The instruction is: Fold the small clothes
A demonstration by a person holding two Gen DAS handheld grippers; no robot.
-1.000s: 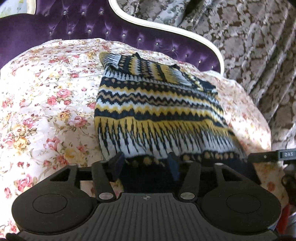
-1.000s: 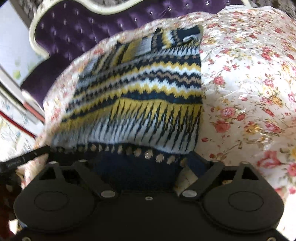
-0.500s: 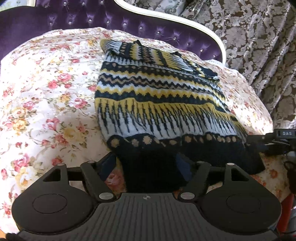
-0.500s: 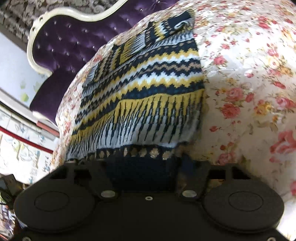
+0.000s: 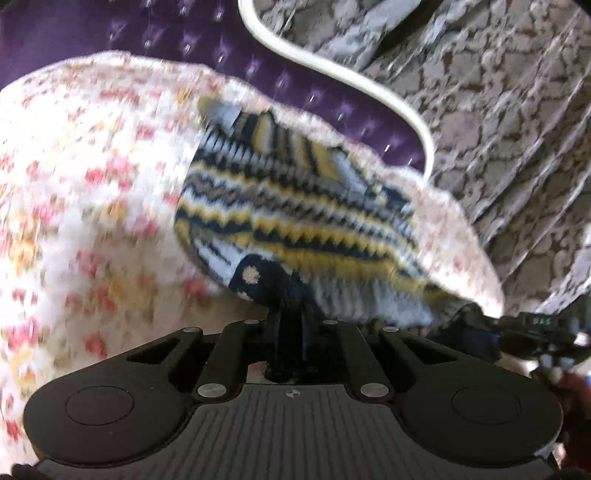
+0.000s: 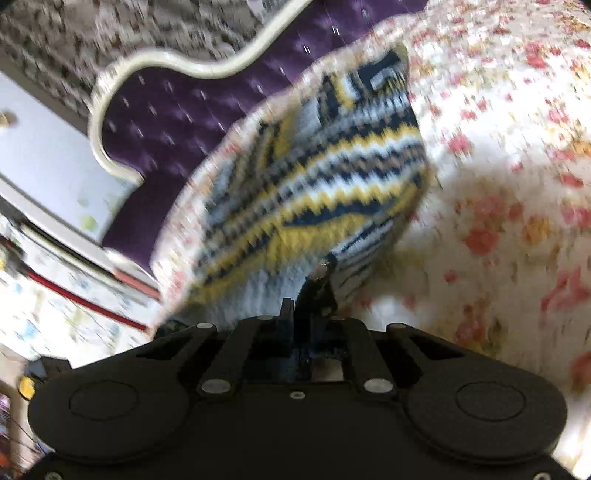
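Straight ahead of both tongs, the sweater (image 5: 295, 218) stretches away across the bed (image 5: 92, 221) toward the headboard (image 5: 110, 33), long axis running from hem to collar. Left tongs (image 5: 290, 314) pinch the navy hem's left corner; right tongs (image 6: 314, 295) pinch its right corner, both equally near. Thick zigzag knit in yellow, navy and pale blue, it lies soft and floppy on the floral quilt.

Knitted wool sweater (image 5: 295, 206); matt floral cotton bedspread (image 5: 92, 221).
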